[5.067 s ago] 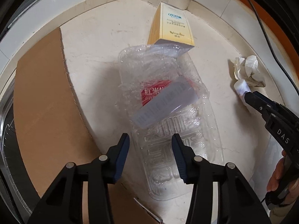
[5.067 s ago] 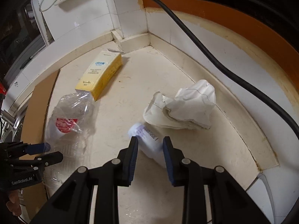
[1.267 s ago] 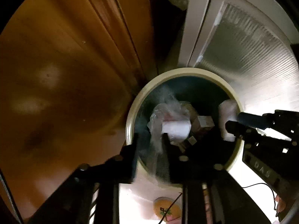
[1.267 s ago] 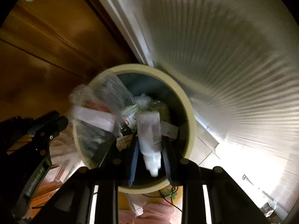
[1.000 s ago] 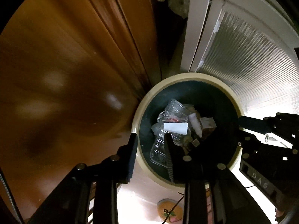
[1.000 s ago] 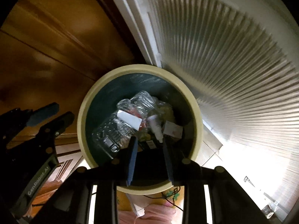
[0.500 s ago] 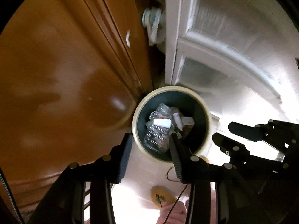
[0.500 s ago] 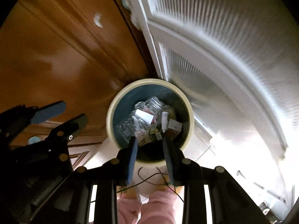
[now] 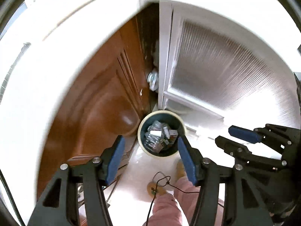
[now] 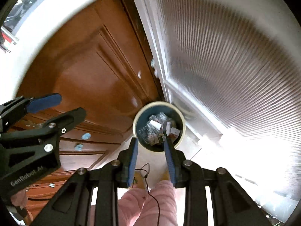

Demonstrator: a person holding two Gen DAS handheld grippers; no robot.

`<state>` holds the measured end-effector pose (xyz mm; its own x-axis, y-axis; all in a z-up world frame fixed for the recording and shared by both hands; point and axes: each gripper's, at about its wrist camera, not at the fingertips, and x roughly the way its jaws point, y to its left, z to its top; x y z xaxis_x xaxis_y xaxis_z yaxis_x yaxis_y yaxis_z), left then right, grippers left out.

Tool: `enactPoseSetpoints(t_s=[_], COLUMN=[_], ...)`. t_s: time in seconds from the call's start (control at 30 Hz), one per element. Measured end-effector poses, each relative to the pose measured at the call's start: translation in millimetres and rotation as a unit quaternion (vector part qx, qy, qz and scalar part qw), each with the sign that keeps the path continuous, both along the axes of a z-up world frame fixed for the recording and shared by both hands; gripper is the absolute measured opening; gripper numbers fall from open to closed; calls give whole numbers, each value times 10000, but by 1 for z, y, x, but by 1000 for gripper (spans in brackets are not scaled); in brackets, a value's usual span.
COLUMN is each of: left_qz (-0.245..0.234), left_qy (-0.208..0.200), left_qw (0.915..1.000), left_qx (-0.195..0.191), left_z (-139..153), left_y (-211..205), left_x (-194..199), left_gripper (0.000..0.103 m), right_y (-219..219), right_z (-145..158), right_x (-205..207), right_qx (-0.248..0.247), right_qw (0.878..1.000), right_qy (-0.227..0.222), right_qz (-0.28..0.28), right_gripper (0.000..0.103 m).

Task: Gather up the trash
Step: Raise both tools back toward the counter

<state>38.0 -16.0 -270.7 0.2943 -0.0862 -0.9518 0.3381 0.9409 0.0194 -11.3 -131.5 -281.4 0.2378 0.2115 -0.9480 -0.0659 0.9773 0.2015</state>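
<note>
A round cream-rimmed trash bin [image 9: 140, 141] stands on the floor far below, also in the right wrist view [image 10: 134, 124]. Inside lie the clear plastic container [image 9: 153, 140] and the small white bottle [image 9: 166, 130], among other scraps [image 10: 175, 130]. My left gripper [image 9: 151, 158] is open and empty, high above the bin; it also shows in the right wrist view [image 10: 56, 106]. My right gripper [image 10: 151, 161] is open and empty, also high above the bin, seen at the right in the left wrist view [image 9: 228, 136].
A brown wooden cabinet door [image 9: 97, 113] is left of the bin. A white ribbed-glass door [image 9: 216, 66] is right of it. The white counter edge [image 9: 47, 47] curves across the upper left. The person's pink-clad legs [image 10: 148, 203] and slippers [image 9: 153, 188] are below.
The plastic container and the bottle were dropped into the bin. Both grippers have since opened wider and risen well above it, so the counter edge now shows.
</note>
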Motion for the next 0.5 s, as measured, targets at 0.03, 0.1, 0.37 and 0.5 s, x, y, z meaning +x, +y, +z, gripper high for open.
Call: enactPoseSetpoints(t_s=[0.03,0.1,0.37,0.5], left_qz=[8,15,102,119], left_qy=[-59,-191,-756,-1176], left_qw=[10000,9998,9964,9926], left_qx=[-29,-110,-372,-290], left_z=[13,38,118,157], left_y=[1,4,8,8], left_x=[-1,0,5,13], left_gripper=[57,57,57,58], right_y=[-2,-6,-20,-25], right_z=[18,44,125,166], right_x=[-1,-2,-1,8], right_qx=[5,11,23,-4], right_qw=[9999,9996,9958,9912], right_qy=[-103,-268,-904,-1301], right_qz=[5,7,116,256], right_gripper=[29,29,34,34])
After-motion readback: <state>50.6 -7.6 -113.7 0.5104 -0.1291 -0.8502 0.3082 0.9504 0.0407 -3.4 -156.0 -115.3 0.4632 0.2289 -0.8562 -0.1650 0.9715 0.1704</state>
